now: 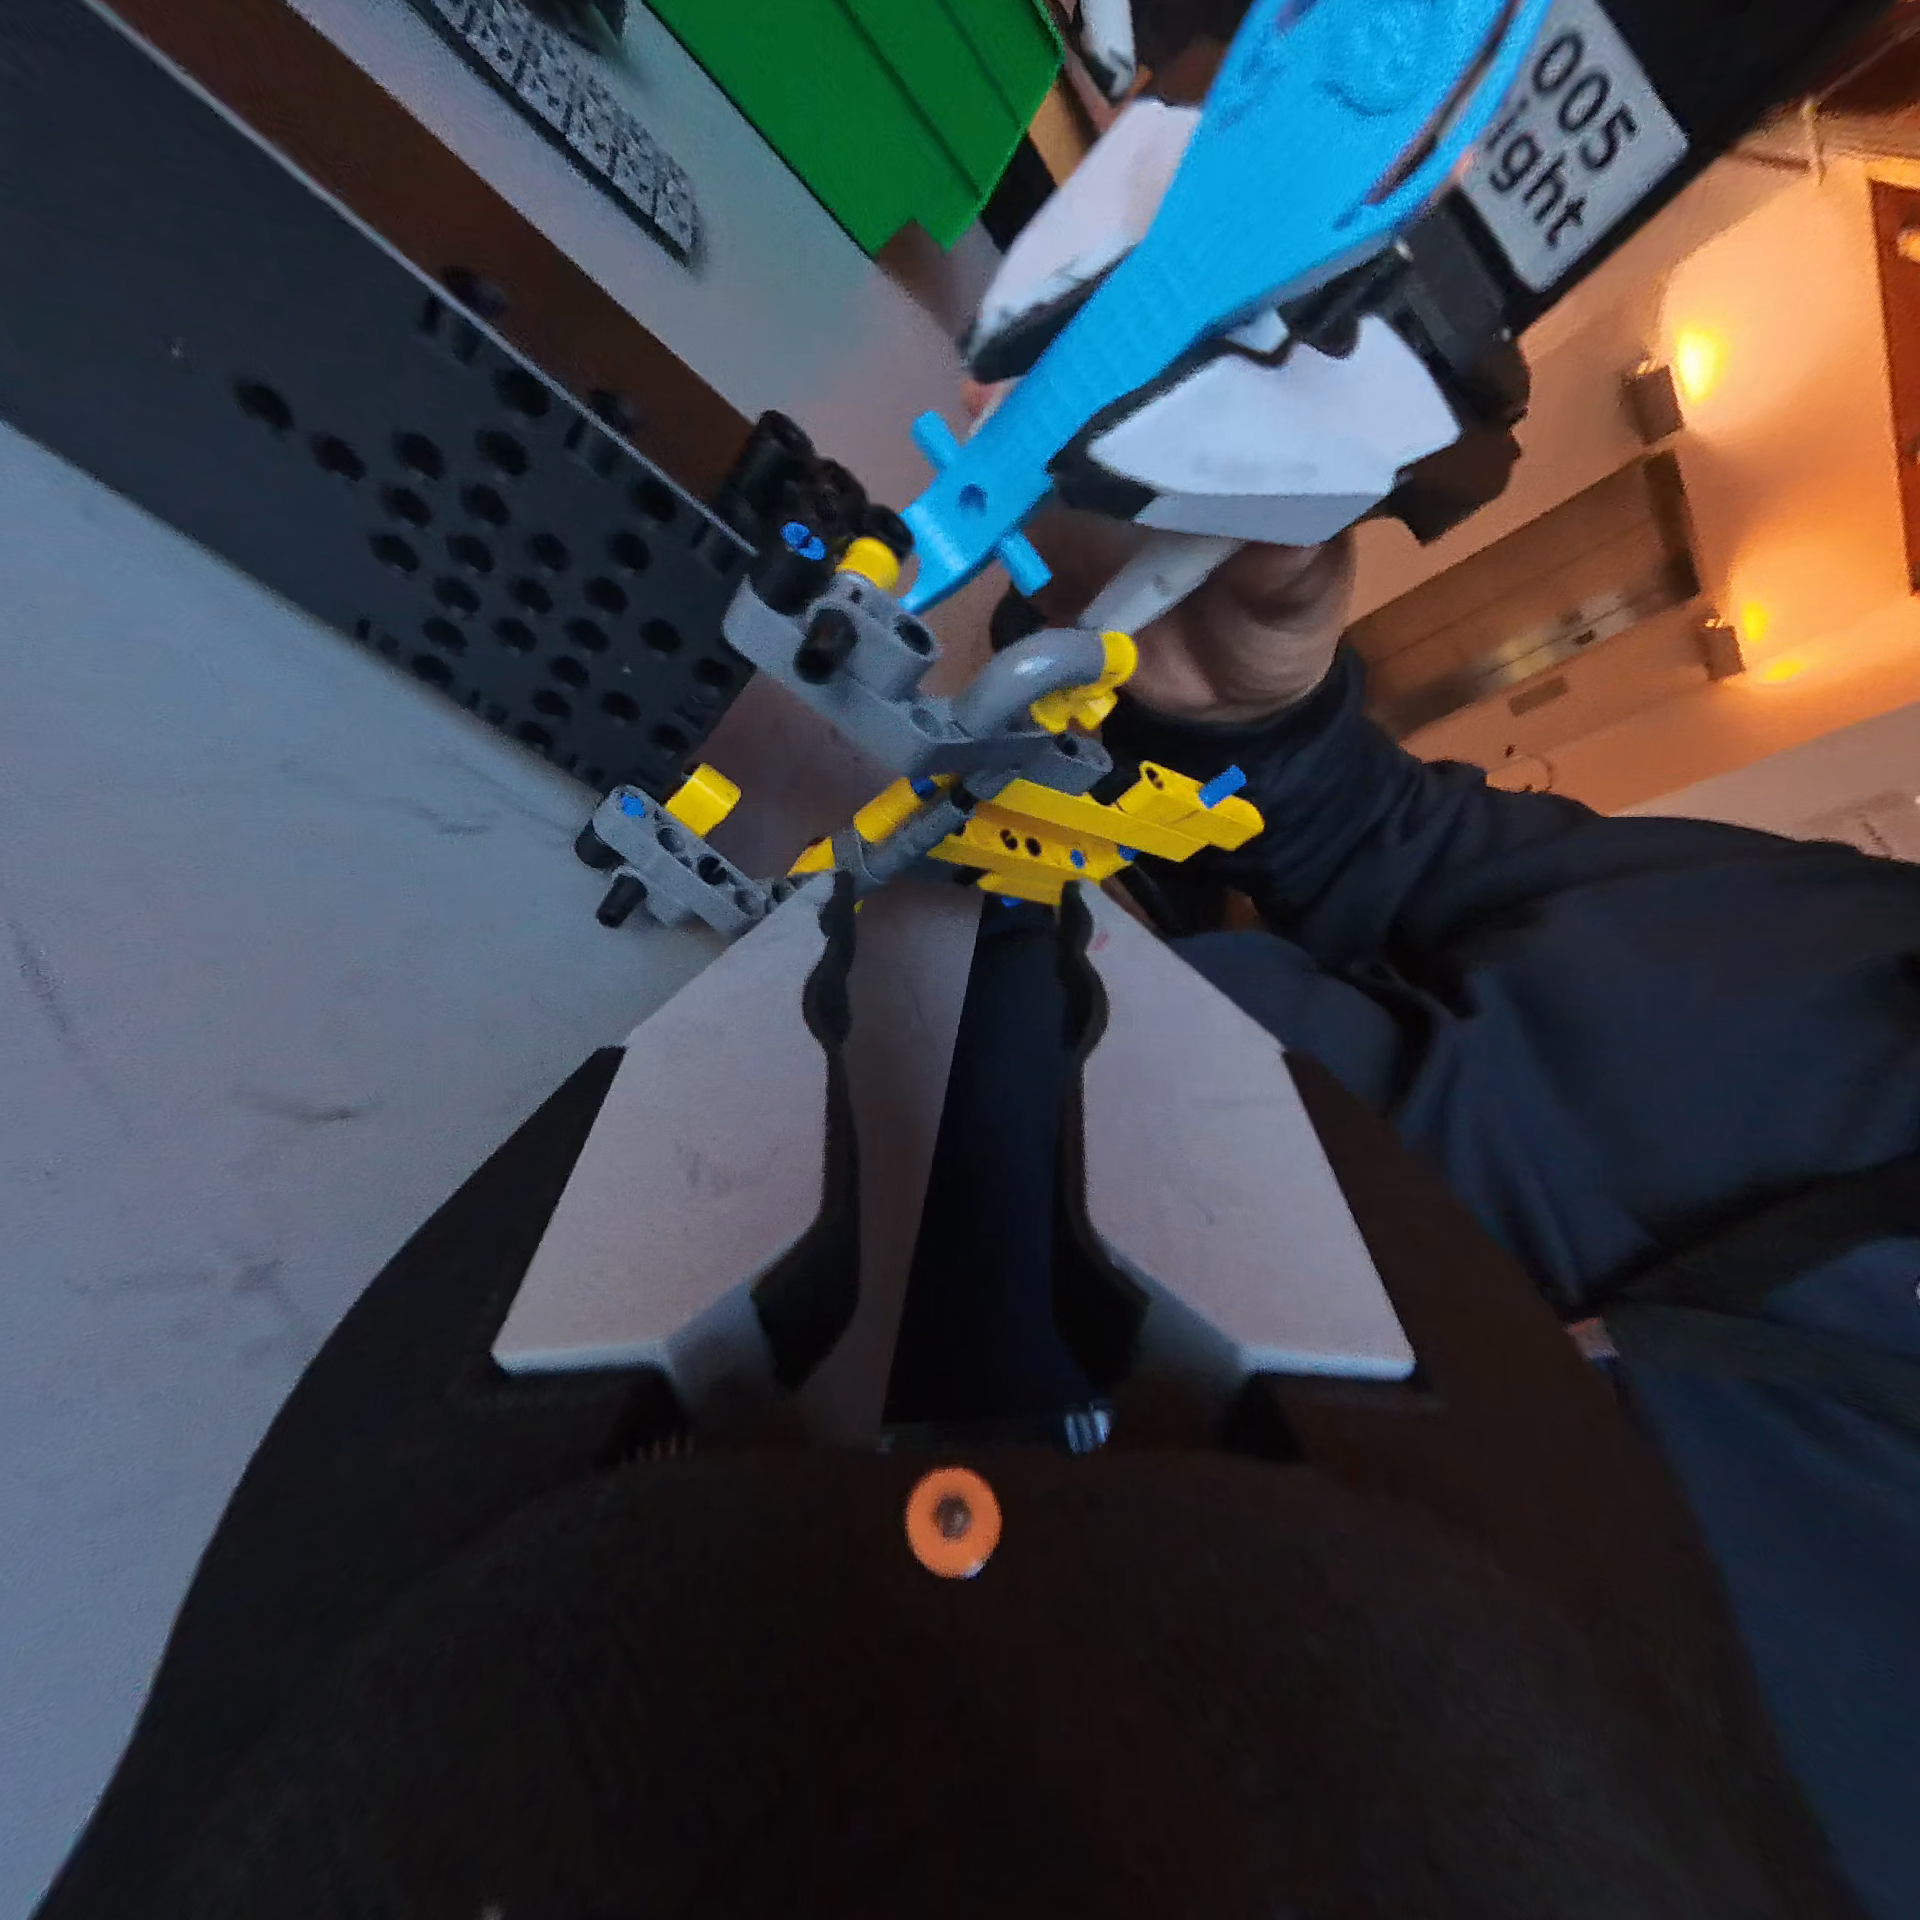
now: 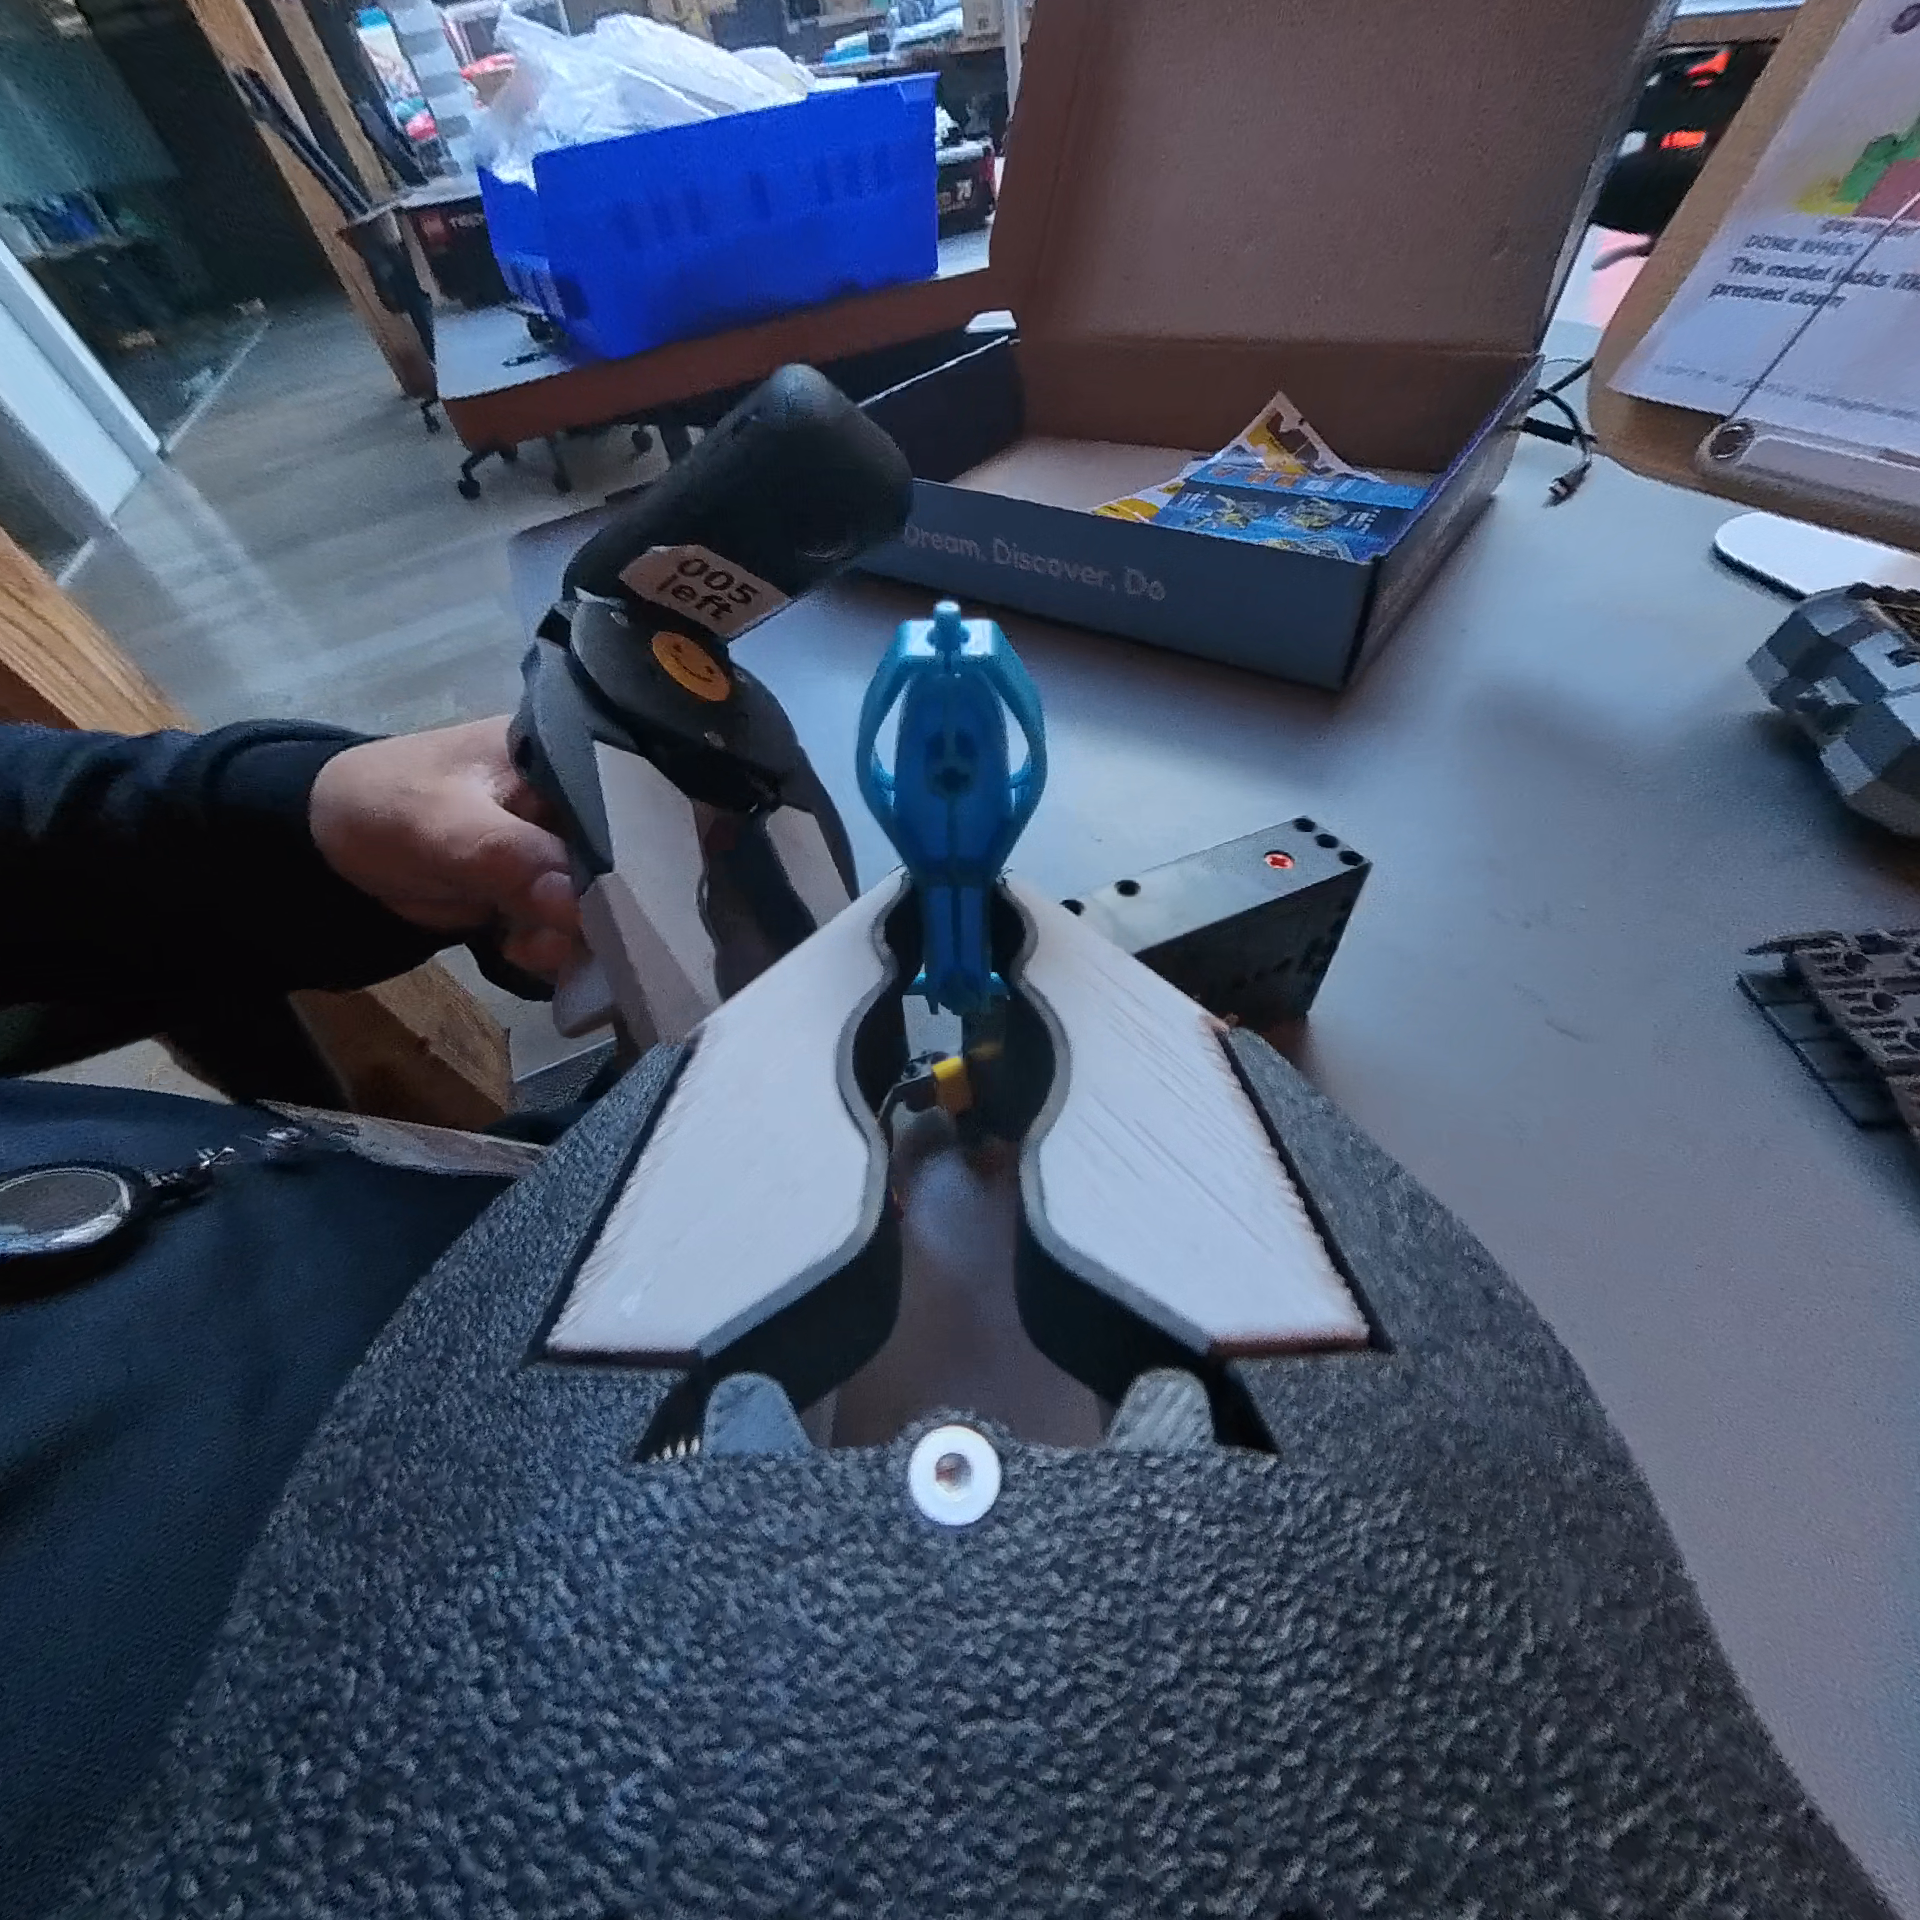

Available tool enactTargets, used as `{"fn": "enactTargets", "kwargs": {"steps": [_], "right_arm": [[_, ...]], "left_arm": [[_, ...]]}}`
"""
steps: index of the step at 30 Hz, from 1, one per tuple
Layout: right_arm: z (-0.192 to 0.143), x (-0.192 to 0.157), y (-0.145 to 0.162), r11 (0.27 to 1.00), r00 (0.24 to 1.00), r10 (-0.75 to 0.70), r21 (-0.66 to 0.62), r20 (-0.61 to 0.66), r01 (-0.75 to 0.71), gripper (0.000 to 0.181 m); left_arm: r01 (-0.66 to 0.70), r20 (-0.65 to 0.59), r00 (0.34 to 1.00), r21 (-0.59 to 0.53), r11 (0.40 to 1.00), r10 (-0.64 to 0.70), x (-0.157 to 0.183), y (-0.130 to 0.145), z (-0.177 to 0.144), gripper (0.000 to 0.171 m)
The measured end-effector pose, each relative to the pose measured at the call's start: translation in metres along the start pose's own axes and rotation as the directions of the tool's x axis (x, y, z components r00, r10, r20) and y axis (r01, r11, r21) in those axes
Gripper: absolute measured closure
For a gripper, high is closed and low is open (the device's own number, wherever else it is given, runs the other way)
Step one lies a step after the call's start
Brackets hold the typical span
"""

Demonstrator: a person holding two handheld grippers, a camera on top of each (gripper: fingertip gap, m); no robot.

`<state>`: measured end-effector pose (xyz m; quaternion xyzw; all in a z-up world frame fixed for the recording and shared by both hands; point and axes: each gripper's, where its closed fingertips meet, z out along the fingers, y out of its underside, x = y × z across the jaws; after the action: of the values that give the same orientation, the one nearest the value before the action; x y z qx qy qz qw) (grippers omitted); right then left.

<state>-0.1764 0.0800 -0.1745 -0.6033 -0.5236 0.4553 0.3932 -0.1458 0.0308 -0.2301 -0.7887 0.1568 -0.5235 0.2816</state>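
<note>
Left tool point(image 1: 951, 899) pinched yellow-grey brick model point(image 1: 997, 800) just above desk point(image 1: 208, 1039), beside black block point(image 1: 416, 499). Right tool point(image 2: 951, 914) clamped blue pry tool point(image 2: 951, 790), tip touching model. Model looked light, rigid, joints fragile; yellow core seemed best hold.

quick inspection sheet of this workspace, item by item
surface: grey table, scuffed
job's things: yellow-grey brick model held in mid-air; blue tool, tip against the model's yellow peg
clutter: black perforated block; open cardboard box with leaflets; clipboard; dark plates
grippers: left gripper shut on the model; right gripper shut on the tool
cables: dark cable behind the box
surroundings: blue bin on a far table; green bin; lit wall lamps
</note>
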Motion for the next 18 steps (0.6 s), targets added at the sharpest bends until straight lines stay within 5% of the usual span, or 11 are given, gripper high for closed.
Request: {"fn": "enactTargets", "kwargs": {"steps": [5, 9, 14, 18], "right_arm": [[0.012, -0.004, 0.008, 0.999, 0.999, 0.007, -0.044, 0.046, -0.005, 0.173], [0.014, -0.005, 0.01, 0.999, 0.998, 0.007, -0.043, 0.063, -0.005, 0.173], [0.016, -0.007, 0.008, 1.0, 0.995, 0.013, -0.028, 0.102, -0.01, 0.173], [0.013, -0.002, 0.009, 0.997, 0.987, 0.081, -0.007, 0.138, -0.08, 0.173]], "left_arm": [[-0.157, 0.159, 0.973, -0.066, 0.985, 0.166, -0.017, 0.006, -0.03, 0.12], [-0.396, 0.281, 0.872, -0.072, 0.915, 0.4, -0.021, -0.027, -0.061, 0.108], [-0.673, 0.192, 0.684, -0.205, 0.711, 0.703, -0.002, -0.051, -0.048, 0.097], [-0.821, 0.203, 0.398, -0.356, 0.446, 0.895, -0.014, -0.042, -0.036, 0.111]]}}
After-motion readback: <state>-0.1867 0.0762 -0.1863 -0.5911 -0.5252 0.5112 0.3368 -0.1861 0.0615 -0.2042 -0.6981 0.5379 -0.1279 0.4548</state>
